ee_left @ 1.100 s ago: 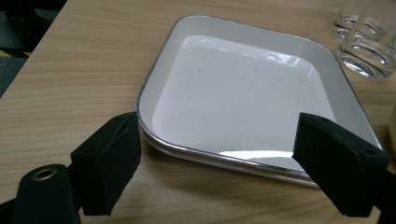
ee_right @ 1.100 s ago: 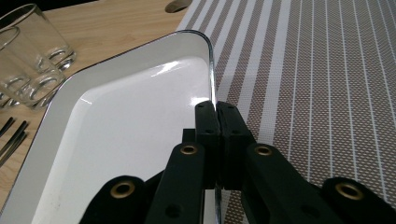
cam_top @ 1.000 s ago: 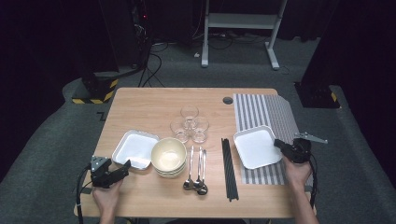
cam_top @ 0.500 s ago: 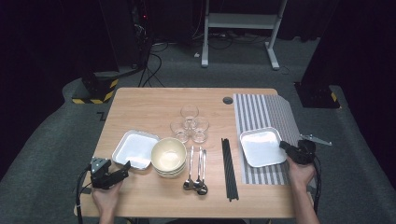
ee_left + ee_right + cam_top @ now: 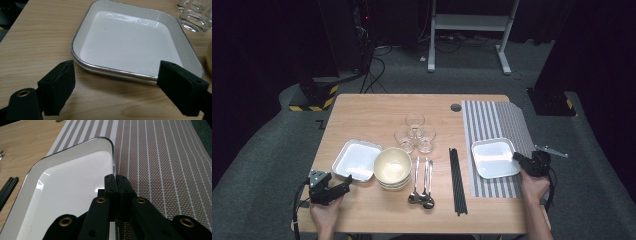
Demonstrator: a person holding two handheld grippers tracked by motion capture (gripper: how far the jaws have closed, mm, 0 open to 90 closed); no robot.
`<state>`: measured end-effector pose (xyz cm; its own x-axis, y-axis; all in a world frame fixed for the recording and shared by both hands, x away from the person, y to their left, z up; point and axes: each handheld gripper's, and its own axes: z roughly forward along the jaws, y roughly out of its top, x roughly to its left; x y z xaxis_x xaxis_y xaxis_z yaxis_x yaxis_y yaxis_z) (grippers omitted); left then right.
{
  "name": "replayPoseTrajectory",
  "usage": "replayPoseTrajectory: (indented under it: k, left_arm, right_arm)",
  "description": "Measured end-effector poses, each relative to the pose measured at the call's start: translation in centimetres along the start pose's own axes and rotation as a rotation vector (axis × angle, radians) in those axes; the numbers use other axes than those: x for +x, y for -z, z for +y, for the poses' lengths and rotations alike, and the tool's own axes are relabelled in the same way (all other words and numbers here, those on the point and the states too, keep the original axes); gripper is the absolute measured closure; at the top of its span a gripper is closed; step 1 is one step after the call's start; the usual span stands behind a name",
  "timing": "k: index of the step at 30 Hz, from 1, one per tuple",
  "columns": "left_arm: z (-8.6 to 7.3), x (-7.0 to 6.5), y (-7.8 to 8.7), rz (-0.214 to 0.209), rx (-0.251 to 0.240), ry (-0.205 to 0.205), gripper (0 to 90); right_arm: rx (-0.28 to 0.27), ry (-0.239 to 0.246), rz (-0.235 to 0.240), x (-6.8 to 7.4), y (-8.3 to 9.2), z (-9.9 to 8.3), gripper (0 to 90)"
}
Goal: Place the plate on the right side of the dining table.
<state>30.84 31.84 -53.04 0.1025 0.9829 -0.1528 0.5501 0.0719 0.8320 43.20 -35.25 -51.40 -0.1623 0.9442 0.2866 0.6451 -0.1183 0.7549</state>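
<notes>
The right gripper is pinching a white tray's rim on the striped mat near the surface's right edge; chopsticks lie beside it.

Glossy white enamel-look tray, woven matt striped mat, smooth wood-grain table, clear glasses

In the right gripper view, the white tray is cut off at the frame's bottom edge, its near rim hidden behind the right gripper. Glasses at the upper right of the left gripper view are cropped.
</notes>
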Motion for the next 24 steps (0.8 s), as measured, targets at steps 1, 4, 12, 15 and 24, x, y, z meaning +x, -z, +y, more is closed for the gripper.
replayPoseTrajectory:
  k: [1,4,12,15,24]
  left_arm:
    - [-0.03,0.02,0.04,-0.001,0.002,0.000,15.5]
    - [-0.08,0.08,0.11,-0.001,0.004,0.005,15.5]
    - [-0.03,-0.05,-0.03,0.008,0.017,-0.004,15.6]
    - [-0.02,0.00,-0.04,0.008,0.022,-0.002,15.5]
    - [0.06,-0.14,-0.28,0.031,0.056,-0.018,15.4]
  right_arm:
    - [-0.001,-0.002,-0.006,0.00,0.02,0.05,88.3]
    - [-0.002,-0.003,-0.010,0.00,-0.04,0.09,88.3]
    - [0.003,-0.004,-0.040,-0.08,-0.30,0.09,88.2]
    - [0.006,-0.007,-0.052,-0.10,-0.40,0.07,88.1]
    - [0.010,-0.006,-0.086,-0.18,-0.66,-0.02,87.2]
